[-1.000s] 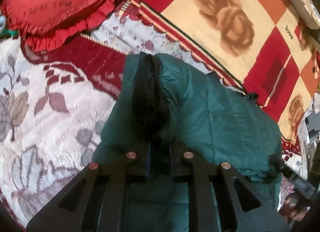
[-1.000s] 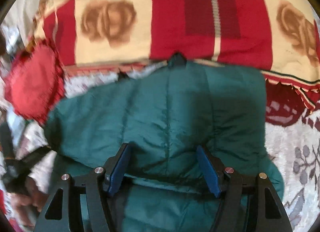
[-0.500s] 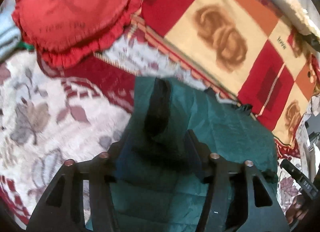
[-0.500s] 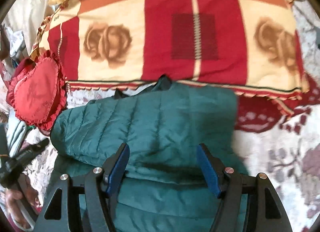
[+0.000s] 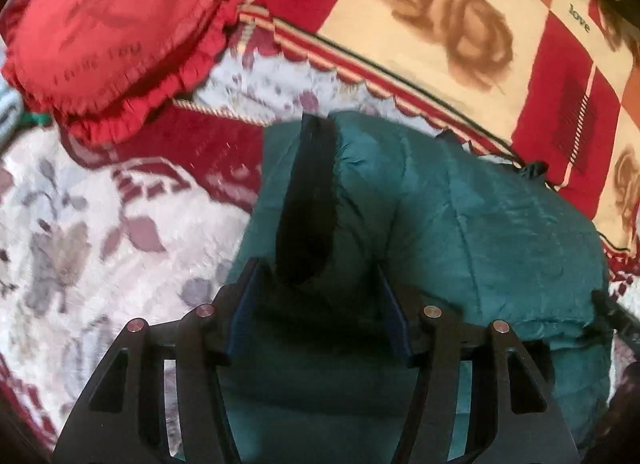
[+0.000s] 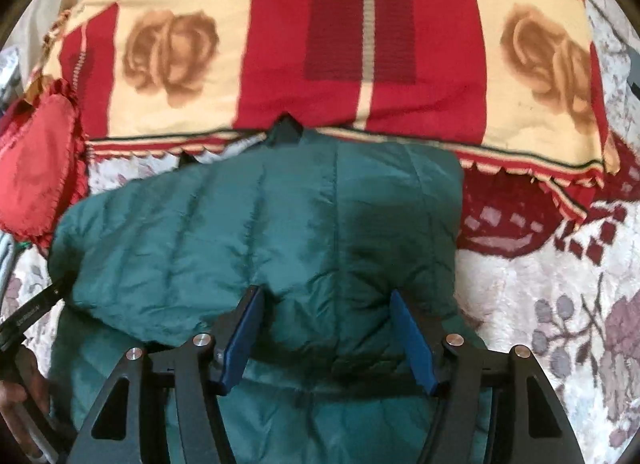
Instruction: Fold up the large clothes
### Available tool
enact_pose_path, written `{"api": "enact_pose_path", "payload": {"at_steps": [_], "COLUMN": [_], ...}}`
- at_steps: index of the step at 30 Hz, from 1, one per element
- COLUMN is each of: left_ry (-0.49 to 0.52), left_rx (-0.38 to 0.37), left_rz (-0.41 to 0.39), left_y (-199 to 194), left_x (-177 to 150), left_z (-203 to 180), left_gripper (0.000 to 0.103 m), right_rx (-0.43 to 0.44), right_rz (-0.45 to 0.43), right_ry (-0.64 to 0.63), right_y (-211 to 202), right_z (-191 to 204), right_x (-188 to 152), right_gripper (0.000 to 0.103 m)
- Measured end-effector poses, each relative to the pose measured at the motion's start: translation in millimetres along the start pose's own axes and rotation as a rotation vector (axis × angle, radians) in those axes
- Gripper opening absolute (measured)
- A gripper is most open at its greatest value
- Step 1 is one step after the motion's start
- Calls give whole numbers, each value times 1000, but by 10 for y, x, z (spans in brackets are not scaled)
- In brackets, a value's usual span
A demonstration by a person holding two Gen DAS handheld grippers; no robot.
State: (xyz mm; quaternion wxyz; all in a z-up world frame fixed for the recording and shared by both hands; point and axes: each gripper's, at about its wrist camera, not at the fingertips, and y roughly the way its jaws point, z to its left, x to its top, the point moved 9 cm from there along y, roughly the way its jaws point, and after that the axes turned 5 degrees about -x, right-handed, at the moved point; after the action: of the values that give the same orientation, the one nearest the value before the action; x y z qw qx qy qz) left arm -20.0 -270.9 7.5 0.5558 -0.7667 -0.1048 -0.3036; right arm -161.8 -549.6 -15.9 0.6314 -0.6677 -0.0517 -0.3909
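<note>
Green jacket (image 6: 256,232) folded on patterned bed (image 5: 100,224), near blanket (image 6: 360,44). Both grippers, left (image 5: 320,312) and right (image 6: 326,338), jaws open, holding nothing. Best to press flat, then square edges

Left tongs (image 5: 320,304) spread wide over a folded green puffer jacket (image 5: 460,232), blue-padded fingers (image 5: 244,312) apart on either side of a black cuff or band (image 5: 310,204) that runs up the jacket's left part. Under the jacket, a white and maroon floral bed cover (image 5: 100,224); just beyond its far edge, a red and cream rose-patterned blanket (image 5: 440,24). At upper left, well apart from the jacket, a red frilled heart-shaped cushion (image 5: 116,28).
</note>
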Motion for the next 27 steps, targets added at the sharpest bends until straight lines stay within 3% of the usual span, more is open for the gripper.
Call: {"api": "enact_pose_path", "payload": {"at_steps": [7,12,16,22,27], "left_ry": [42,39,41,68,73], "left_rx": [27,24,27,43,46], "left_rz": [-20,-17,-19,-23,-14], "left_y": [22,32,26,11,-78], "left_x": [-27,-18,-9,-21,-76], "left_z": [-40,-37,-30,-37,-34], "left_gripper": [63,63,63,63,63], "right_rx": [-38,-7,-31,-84,-113], "right_rz": [16,-25,-71,45,11], "right_ry": [-35,12,28,39,16], "right_y": [111,-236,-408,52,-105], "right_z": [-34,-99,-188,-293,-244], "right_x": [-74,-51,-41,-179,-163], "right_gripper": [64,64,64,64,64]}}
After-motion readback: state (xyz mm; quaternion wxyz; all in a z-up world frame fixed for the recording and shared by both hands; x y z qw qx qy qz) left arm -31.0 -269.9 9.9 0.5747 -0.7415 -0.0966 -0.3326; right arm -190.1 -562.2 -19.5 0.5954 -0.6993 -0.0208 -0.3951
